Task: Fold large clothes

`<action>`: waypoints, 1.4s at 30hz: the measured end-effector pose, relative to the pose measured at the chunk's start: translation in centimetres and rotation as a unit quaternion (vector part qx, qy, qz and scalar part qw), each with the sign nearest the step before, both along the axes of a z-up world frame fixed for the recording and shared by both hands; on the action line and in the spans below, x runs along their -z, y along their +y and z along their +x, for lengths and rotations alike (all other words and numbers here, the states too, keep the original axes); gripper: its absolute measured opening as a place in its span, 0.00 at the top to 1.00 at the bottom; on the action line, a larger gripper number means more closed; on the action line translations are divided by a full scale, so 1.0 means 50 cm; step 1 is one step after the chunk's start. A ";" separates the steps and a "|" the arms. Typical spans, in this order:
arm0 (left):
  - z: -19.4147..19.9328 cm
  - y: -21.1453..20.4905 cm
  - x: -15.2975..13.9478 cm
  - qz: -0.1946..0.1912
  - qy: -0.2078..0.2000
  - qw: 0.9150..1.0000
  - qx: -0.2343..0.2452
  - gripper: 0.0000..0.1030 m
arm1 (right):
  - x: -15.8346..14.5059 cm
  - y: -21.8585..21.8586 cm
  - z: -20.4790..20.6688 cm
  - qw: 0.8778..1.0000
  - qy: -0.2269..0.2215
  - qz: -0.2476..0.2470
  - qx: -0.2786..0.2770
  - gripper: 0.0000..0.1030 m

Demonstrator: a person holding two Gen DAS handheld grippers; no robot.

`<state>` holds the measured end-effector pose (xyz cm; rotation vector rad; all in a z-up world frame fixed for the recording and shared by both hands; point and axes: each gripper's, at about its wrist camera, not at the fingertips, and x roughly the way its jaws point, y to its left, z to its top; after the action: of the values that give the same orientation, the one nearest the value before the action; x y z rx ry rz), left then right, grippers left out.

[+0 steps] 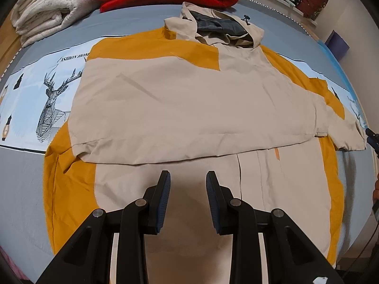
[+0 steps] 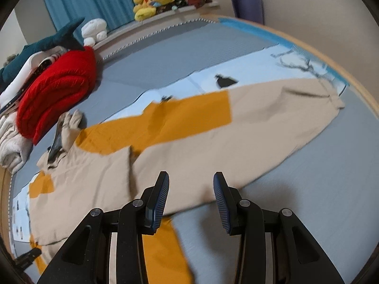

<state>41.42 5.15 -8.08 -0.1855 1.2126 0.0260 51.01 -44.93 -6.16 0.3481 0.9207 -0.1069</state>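
Below my left tool [image 1: 188, 177] the jacket [image 1: 189, 99] lies flat on the bed [image 1: 23, 189], hood away from me, one sleeve folded across the chest. Both tools stand open and empty. My right tool [image 2: 191, 179] hangs over the other sleeve [image 2: 260, 118], which runs out long to the right, so I judge that hand nearer. Only the right view shows its cuff clearly.

Jacket [image 1: 189, 99] — matt, smooth woven cloth (lightly creased); blanket [image 1: 45, 11] plush.
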 end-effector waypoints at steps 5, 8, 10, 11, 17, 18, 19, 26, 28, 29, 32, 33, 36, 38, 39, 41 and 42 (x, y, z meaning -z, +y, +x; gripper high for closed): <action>0.011 -0.004 0.006 0.001 0.002 1.000 0.005 0.73 | 0.003 -0.097 0.016 0.999 -0.020 -0.018 0.023 0.60; 0.018 -0.004 0.013 0.002 0.005 1.000 0.008 0.73 | 0.015 -0.147 0.021 0.997 -0.018 -0.046 0.052 0.60; 0.024 -0.003 0.016 0.000 0.008 1.000 0.009 0.73 | 0.029 -0.185 0.023 0.996 -0.014 -0.049 0.070 0.60; 0.026 -0.003 0.017 -0.001 0.008 1.000 0.009 0.73 | 0.038 -0.205 0.024 0.996 -0.011 -0.046 0.079 0.60; 0.045 0.003 0.024 -0.007 0.011 1.000 0.008 0.73 | 0.110 -0.319 0.031 0.990 0.018 0.005 0.138 0.60; 0.047 0.005 0.025 -0.007 0.012 1.000 0.008 0.73 | 0.121 -0.335 0.033 0.989 0.023 0.015 0.146 0.60; 0.049 0.007 0.026 -0.008 0.013 1.000 0.008 0.73 | 0.132 -0.347 0.034 0.987 0.027 0.023 0.155 0.60; 0.059 0.022 0.035 -0.013 0.019 1.000 0.005 0.73 | 0.207 -0.415 0.048 0.975 0.045 0.088 0.201 0.60; 0.065 0.025 0.039 -0.018 0.021 1.000 0.004 0.73 | 0.234 -0.432 0.049 0.969 0.046 0.115 0.215 0.60; 0.068 0.026 0.041 -0.019 0.022 1.000 0.004 0.73 | 0.237 -0.436 0.049 0.968 0.039 0.118 0.219 0.60; 0.075 0.025 0.046 -0.023 0.024 0.999 0.004 0.73 | 0.237 -0.445 0.059 0.966 0.028 0.125 0.227 0.60; 0.077 0.023 0.048 -0.023 0.025 0.999 0.004 0.73 | 0.239 -0.448 0.060 0.964 0.025 0.131 0.232 0.60; 0.081 0.024 0.051 -0.024 0.025 0.999 0.005 0.73 | 0.242 -0.456 0.061 0.958 0.017 0.140 0.249 0.65; 0.081 0.028 0.052 -0.024 0.026 0.999 0.003 0.73 | 0.241 -0.457 0.068 0.957 0.020 0.130 0.258 0.81; 0.081 0.031 0.051 -0.024 0.026 0.999 0.002 0.73 | 0.241 -0.457 0.071 0.956 0.019 0.129 0.261 0.88; 0.081 0.038 0.050 -0.024 0.026 0.999 -0.004 0.73 | 0.234 -0.454 0.074 0.955 0.011 0.119 0.272 0.94; 0.081 0.041 0.049 -0.026 0.026 0.999 -0.006 0.73 | 0.226 -0.449 0.074 0.954 0.006 0.111 0.277 0.95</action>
<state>45.47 7.21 -10.52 -0.2380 1.2651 0.0098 54.74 -67.37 -17.45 0.8121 0.8268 -0.5230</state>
